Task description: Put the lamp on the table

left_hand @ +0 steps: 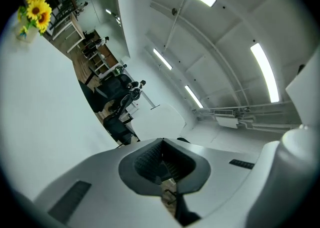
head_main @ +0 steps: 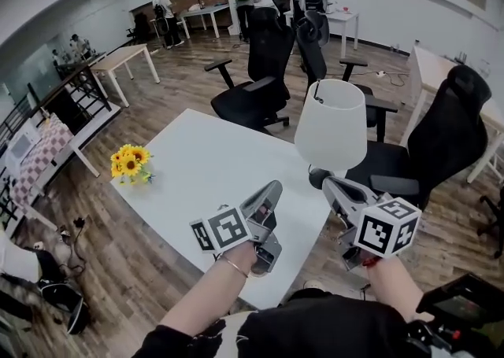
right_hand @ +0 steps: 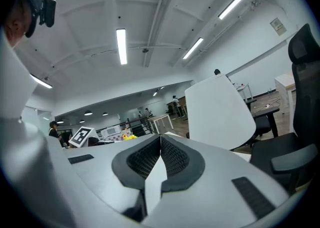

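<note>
The left gripper (left_hand: 161,142) has its fingers pressed together with nothing between them, and the right gripper (right_hand: 160,139) is likewise closed and empty. In the head view both hover over the near right part of the white table (head_main: 201,164), the left gripper (head_main: 272,187) beside the right gripper (head_main: 327,182). Just beyond the right gripper's tip, the lamp (head_main: 331,124) stands upright at the table's right edge under its white shade, its dark base partly hidden. A bunch of sunflowers (head_main: 128,162) sits at the table's left edge. Black office chairs (head_main: 260,73) stand beyond the far side.
</note>
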### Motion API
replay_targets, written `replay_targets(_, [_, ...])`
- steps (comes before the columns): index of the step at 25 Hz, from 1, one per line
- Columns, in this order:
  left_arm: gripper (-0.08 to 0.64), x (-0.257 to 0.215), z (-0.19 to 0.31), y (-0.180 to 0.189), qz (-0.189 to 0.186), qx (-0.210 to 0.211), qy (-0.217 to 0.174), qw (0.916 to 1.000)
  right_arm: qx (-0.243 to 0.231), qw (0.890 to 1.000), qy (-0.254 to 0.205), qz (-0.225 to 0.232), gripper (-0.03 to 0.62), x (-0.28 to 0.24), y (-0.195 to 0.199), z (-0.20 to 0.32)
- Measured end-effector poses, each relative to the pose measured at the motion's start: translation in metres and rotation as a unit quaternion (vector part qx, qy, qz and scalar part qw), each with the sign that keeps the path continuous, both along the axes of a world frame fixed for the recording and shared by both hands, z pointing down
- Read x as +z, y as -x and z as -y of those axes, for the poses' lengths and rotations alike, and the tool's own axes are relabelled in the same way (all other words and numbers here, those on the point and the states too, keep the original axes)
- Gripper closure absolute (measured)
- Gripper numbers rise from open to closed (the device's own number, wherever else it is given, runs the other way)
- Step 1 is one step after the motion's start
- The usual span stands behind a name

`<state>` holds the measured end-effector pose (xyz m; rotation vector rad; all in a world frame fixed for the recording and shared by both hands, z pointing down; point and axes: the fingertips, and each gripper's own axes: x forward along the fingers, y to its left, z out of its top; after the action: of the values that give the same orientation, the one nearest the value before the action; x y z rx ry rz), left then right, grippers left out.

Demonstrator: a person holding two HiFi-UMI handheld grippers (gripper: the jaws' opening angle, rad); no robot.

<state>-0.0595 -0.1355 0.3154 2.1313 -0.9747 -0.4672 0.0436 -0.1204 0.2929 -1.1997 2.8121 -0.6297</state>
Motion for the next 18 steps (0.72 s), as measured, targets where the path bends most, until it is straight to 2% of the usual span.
replay_targets(2, [0.548,0.003,-0.012,0.004,0.028,-0.003,0.005,0.9996,-0.02,1.0,0.002,-0.001,0.575,-0.002,0.014,-0.002])
replay_targets(5, [0.548,0.005,-0.033,0.012,0.085,-0.008,-0.008,0.9963,-0.054,0.999,0.005,-0.003,0.575,-0.001,0.035,-0.011])
replay_targets(10, [0.548,0.021,-0.054,0.034,0.186,-0.054,-0.026,0.9806,-0.117,0.993,0.004,-0.008,0.575,0.013,0.076,-0.028])
replay_targets(14, [0.547,0.047,-0.071,0.05,0.211,-0.074,-0.006,0.9747,-0.142,0.989,0.026,-0.019,0.575,0.034,0.093,-0.039])
replay_targets(18, [0.547,0.053,-0.085,0.072,0.23,-0.098,-0.001,0.9681,-0.163,0.985,0.037,-0.032,0.577,0.047,0.104,-0.044])
